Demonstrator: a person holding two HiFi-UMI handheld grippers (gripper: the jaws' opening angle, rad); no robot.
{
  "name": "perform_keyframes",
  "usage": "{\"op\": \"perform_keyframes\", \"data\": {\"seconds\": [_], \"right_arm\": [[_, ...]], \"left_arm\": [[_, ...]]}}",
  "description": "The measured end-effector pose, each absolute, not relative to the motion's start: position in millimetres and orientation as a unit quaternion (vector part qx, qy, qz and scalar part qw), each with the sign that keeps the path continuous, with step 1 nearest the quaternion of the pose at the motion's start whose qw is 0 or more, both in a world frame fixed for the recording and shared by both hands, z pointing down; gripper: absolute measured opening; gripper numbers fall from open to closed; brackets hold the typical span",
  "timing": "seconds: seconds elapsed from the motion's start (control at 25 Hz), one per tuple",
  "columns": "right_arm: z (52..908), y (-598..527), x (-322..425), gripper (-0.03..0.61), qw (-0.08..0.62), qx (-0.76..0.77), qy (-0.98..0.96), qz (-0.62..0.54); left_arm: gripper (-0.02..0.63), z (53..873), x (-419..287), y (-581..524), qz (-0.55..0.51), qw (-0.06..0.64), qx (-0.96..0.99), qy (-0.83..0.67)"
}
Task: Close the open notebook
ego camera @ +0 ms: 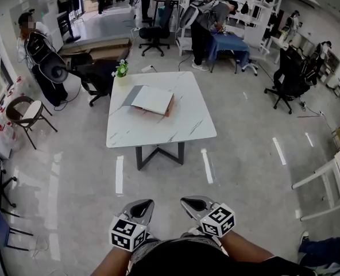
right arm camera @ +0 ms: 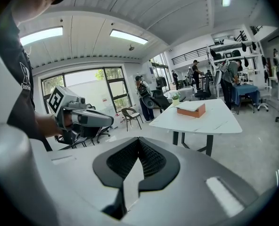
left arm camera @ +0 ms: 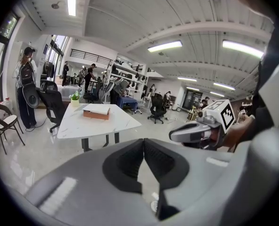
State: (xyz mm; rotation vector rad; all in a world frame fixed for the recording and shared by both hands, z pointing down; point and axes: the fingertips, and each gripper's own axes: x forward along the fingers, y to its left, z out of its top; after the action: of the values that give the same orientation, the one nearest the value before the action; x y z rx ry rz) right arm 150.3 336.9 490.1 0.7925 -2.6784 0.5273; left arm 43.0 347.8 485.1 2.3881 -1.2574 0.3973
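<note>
The open notebook [ego camera: 153, 99] lies on the far half of a white marble table [ego camera: 158, 132], its white page up and a grey cover spread to the left. It appears small and distant in the left gripper view [left arm camera: 98, 110] and the right gripper view [right arm camera: 192, 108]. Both grippers hang close to my body, well short of the table. The left gripper [ego camera: 142, 203] [left arm camera: 143, 141] is shut with nothing between its jaws. The right gripper [ego camera: 188, 202] [right arm camera: 138, 140] is also shut and holds nothing.
A small potted plant [ego camera: 122, 68] stands at the table's far left corner. Black office chairs [ego camera: 98, 75] sit behind the table, a brown chair [ego camera: 26, 112] at left. People stand at the back and left. A white frame [ego camera: 331, 180] stands at right.
</note>
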Motion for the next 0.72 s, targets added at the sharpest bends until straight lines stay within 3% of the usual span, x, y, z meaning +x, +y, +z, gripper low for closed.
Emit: {"op": "perform_keyframes", "data": {"seconds": [0.72], "right_arm": [[498.0,361.5,55.9,0.000,0.153,0.284,-0.927,0.190]], "left_arm": [[0.058,496.9,-49.7,362.8,0.136,0.213,0.861,-0.441]]}}
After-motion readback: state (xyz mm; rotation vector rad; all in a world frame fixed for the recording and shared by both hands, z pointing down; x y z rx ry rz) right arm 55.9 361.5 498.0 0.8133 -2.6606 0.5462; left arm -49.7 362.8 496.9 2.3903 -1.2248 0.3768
